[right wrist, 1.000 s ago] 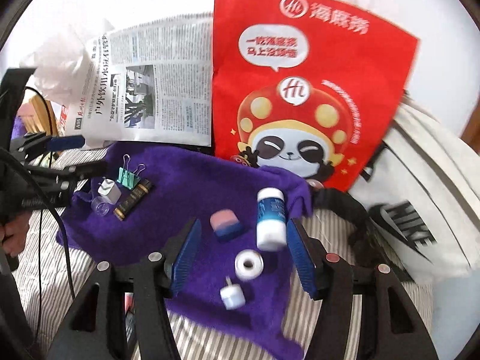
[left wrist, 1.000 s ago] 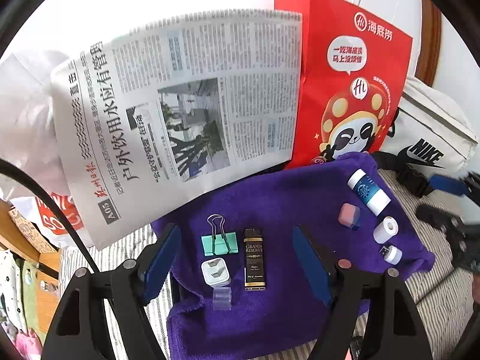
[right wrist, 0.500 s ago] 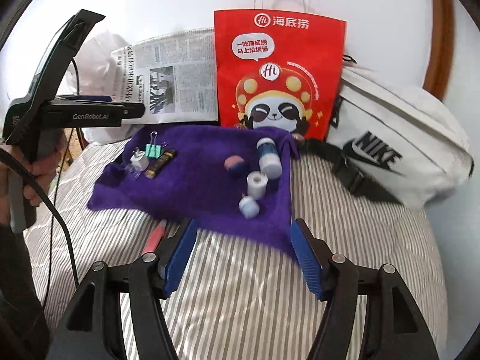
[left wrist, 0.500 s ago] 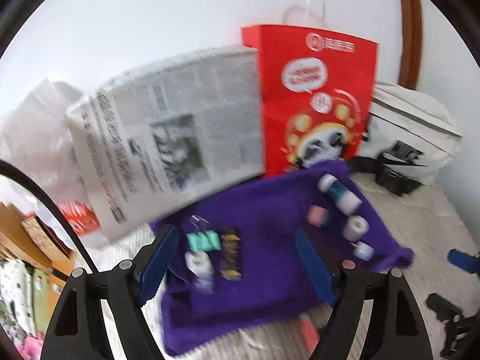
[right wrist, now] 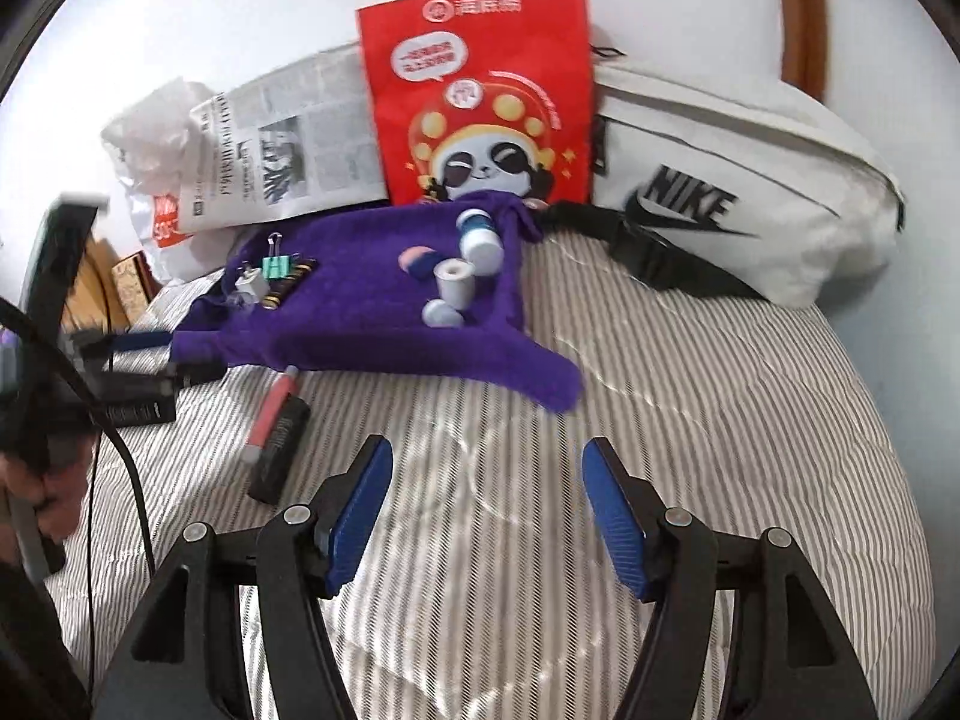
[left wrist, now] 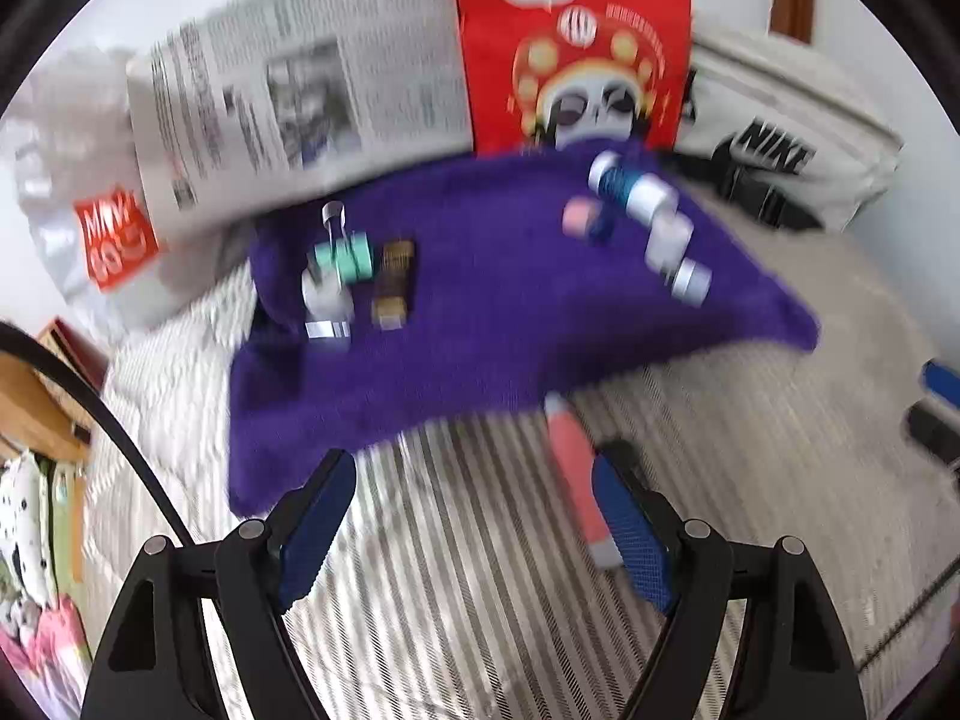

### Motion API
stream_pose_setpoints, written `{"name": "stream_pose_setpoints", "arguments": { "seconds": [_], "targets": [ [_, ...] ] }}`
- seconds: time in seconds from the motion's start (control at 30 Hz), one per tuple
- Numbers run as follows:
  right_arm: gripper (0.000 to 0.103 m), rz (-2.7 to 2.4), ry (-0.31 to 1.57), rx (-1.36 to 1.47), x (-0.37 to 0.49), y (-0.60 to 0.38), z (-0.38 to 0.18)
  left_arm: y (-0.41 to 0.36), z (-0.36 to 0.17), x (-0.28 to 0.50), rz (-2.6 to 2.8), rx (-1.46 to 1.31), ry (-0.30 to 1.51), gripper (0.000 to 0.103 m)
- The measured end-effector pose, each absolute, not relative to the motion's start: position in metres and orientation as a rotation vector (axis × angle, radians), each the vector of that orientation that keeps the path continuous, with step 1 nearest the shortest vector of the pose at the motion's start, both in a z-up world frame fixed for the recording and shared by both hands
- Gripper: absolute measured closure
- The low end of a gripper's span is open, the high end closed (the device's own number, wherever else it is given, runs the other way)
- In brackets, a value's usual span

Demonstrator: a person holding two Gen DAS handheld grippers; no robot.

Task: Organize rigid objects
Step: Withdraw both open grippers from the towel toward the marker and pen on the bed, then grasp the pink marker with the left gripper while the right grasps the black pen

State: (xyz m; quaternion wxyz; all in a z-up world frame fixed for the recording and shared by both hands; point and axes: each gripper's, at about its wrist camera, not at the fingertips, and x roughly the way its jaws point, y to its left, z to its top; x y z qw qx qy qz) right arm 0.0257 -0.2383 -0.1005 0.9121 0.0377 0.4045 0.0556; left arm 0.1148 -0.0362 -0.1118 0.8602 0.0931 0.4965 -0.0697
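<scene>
A purple cloth [left wrist: 480,324] lies on the striped bed. On its left sit a green binder clip [left wrist: 345,255], a white plug [left wrist: 324,297] and a dark box [left wrist: 393,282]. On its right are a blue-and-white bottle [left wrist: 630,186], a pink eraser [left wrist: 579,217], a white roll [left wrist: 669,240] and a small cap [left wrist: 690,279]. A pink pen [left wrist: 579,480] lies on the bed just inside the right finger of my open left gripper [left wrist: 471,462]. My right gripper [right wrist: 486,450] hangs open over bare bedding, well short of the cloth [right wrist: 372,324].
A red paper bag [right wrist: 480,96], a newspaper [right wrist: 288,144] and a white Nike bag [right wrist: 720,198] stand against the wall behind the cloth. A crumpled plastic bag [right wrist: 156,138] and wooden furniture [left wrist: 36,396] are on the left. Striped bedding [right wrist: 660,420] spreads to the right.
Both grippers drew back from the cloth to the near part of the bed. The left one sank toward the pink pen, which now lies by its right finger. The right jaws widened slightly.
</scene>
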Motion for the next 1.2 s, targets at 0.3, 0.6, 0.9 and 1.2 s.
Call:
{"name": "stream_pose_setpoints", "arguments": {
  "seconds": [0.3,0.6,0.9,1.2],
  "targets": [
    [0.038,0.114,0.832,0.112,0.017,-0.254,-0.102,-0.053,-0.141,0.116,-0.148,0.187,1.068,0.024],
    [0.038,0.168,0.833,0.073,0.016,-0.237,-0.106,-0.053,-0.144,0.116,-0.110,0.233,1.047,0.022],
    [0.038,0.193,0.851,0.059,0.021,-0.228,-0.115,-0.049,-0.154,0.108,-0.137,0.289,1.015,0.026],
    [0.038,0.173,0.872,0.049,0.023,-0.230,-0.122,-0.056,-0.155,0.102,-0.306,0.209,1.003,0.084]
  ]
}}
